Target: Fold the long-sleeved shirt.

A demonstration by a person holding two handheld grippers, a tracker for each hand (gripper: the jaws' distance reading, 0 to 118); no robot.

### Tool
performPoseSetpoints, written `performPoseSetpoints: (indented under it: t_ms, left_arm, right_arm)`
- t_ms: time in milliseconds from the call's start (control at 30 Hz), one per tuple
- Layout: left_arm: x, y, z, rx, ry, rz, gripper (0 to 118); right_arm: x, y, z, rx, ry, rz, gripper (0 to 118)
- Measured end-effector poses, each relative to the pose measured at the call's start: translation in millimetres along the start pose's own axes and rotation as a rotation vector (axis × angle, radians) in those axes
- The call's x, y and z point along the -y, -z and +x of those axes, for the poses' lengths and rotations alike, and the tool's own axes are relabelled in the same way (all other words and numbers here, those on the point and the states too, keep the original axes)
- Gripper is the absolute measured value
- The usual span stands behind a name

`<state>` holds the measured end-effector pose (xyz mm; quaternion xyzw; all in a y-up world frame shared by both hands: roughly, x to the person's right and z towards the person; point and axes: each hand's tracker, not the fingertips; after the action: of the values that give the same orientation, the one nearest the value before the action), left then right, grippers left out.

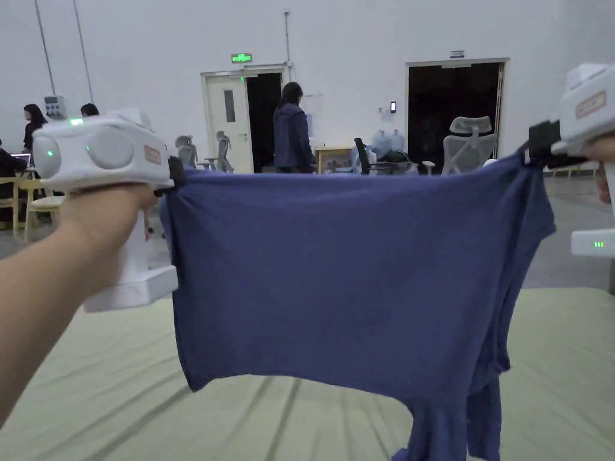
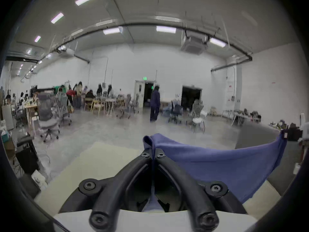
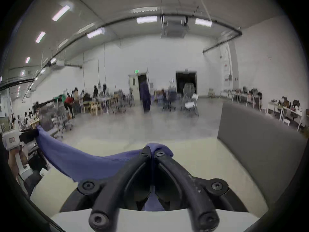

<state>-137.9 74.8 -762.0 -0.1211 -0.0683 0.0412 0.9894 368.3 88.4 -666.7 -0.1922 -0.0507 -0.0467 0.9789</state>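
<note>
A: Shirt position?
B: Blue long-sleeved shirt (image 1: 336,282) hangs in the air above the pale green table (image 1: 558,360), stretched between both grippers; its lower part droops toward the surface at the right.
A: Left gripper (image 1: 176,172)?
B: Jaws clenched on the shirt's upper left corner; cloth is pinched between the tips in its own view.
A: Right gripper (image 1: 540,147)?
B: Likewise clamped on the upper right corner, fabric bunched at the tips.

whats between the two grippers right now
The shirt, stretched taut between the left gripper and right gripper, both shut on its top edge; clearest in the head view.
</note>
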Motion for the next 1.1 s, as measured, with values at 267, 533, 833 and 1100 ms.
performPoseSetpoints:
  t_ms: [267, 533, 833, 1100]
  left_arm:
    - [223.2, 37.8, -27.1, -0.016, 0.003, -0.378, 0]
    - [314.0, -78.7, -70.5, 0.003, -0.04, -0.516, 0]
    - [333.5, -287.5, -86.7, 0.012, 0.092, -0.528, 0]
    - [373.4, -410.7, -93.2, 0.054, 0.086, -0.588, 0]
  right_arm:
    - [229.4, 91.2, 8.9, -0.001, 0.026, -0.41, 5]
    - [314.2, -24.5, 3.8, -0.039, -0.023, -0.492, 5]
    - [374.5, -230.0, -16.1, -0.111, -0.095, -0.51, 5]
    - [444.1, -336.0, -24.3, -0.075, -0.182, -0.604, 5]
